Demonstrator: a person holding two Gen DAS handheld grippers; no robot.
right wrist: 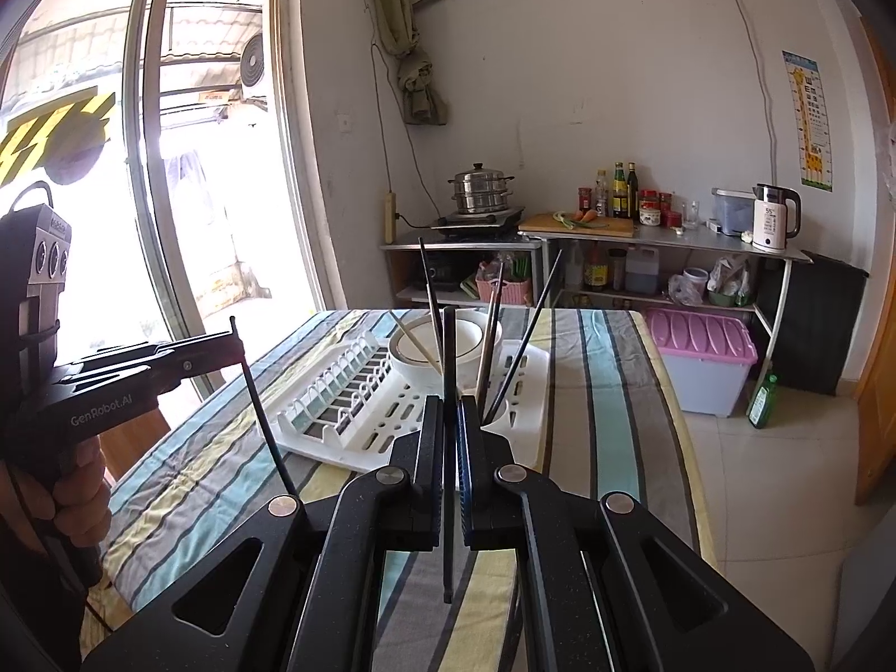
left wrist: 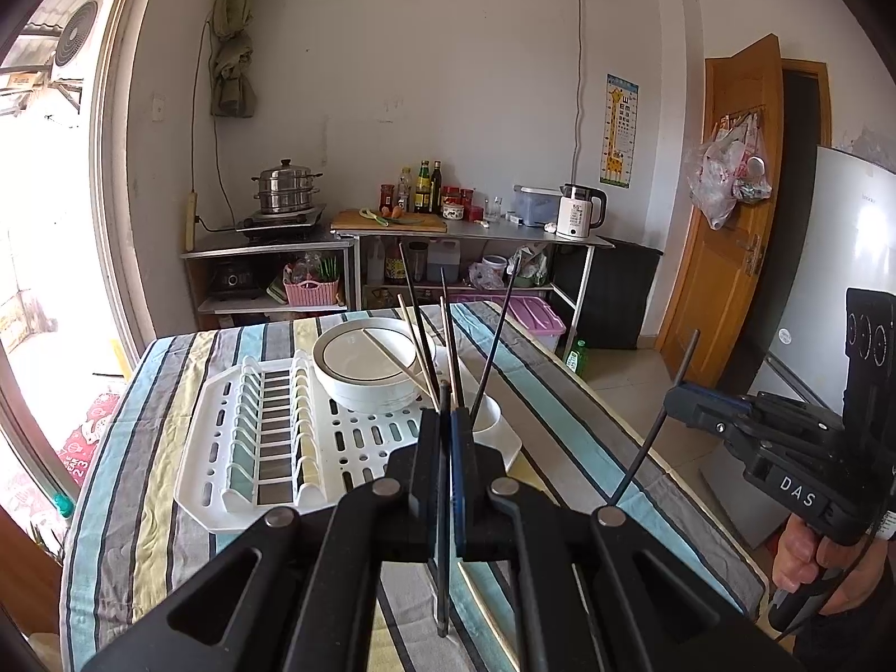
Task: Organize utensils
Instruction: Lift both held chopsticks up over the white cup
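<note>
Our left fingers (left wrist: 448, 420) pinch one black chopstick (left wrist: 444, 504) upright; our right fingers (right wrist: 451, 425) pinch another (right wrist: 448, 448). The utensil cup (left wrist: 486, 417) on the drying rack (left wrist: 224, 448) lies straight ahead, nearer the left.

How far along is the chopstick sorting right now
Done: several chopsticks already stand in the holder cup on the white drying rack. In hand: the left gripper and right gripper each clamp one dark chopstick. Left: dropping both in, plus a pale pair across the bowl.
</note>
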